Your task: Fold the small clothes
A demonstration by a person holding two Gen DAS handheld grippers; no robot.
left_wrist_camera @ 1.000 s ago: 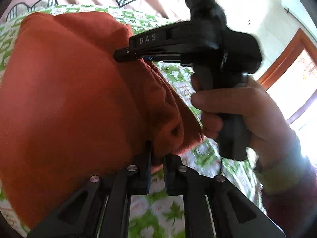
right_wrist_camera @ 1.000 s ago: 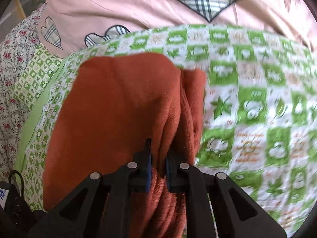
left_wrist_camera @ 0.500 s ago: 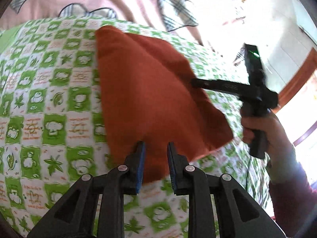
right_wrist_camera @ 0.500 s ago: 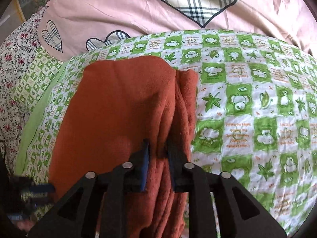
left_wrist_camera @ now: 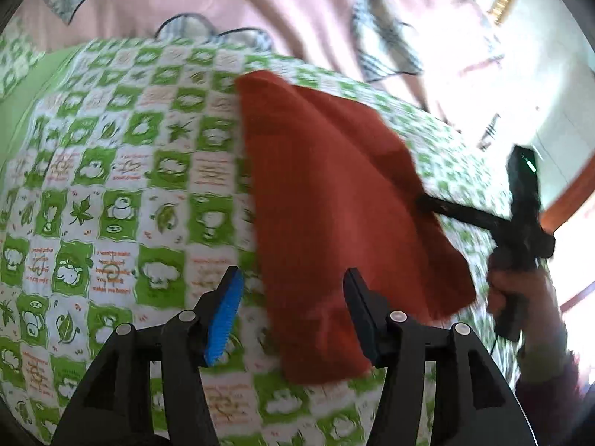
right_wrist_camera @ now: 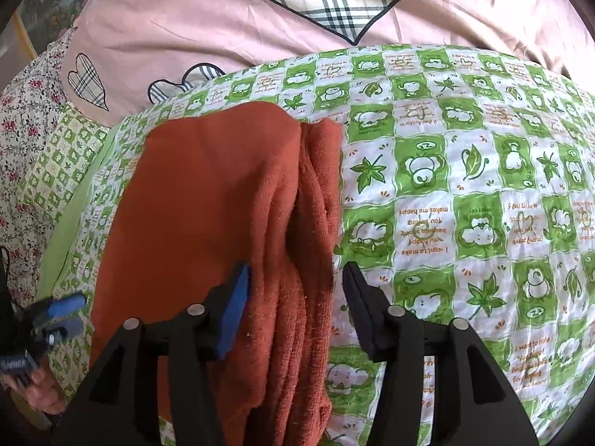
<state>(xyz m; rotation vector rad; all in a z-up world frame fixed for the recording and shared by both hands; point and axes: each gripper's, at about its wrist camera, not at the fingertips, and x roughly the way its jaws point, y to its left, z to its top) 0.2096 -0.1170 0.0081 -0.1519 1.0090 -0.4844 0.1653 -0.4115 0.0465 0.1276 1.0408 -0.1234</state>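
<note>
My right gripper has just been opening; its jaws now stand apart over the stacked edges of the folded rust-orange cloth, pads clear of it. The cloth lies flat on the green-and-white checked sheet, below a pink quilt.

Two cameras, one on each gripper, both looking steeply down, close over the bed, both seeing the same orange cloth

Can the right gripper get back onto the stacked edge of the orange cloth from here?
Probably yes: the right gripper is open, with the orange cloth's stacked edge between its pads and nothing covering it.
</note>
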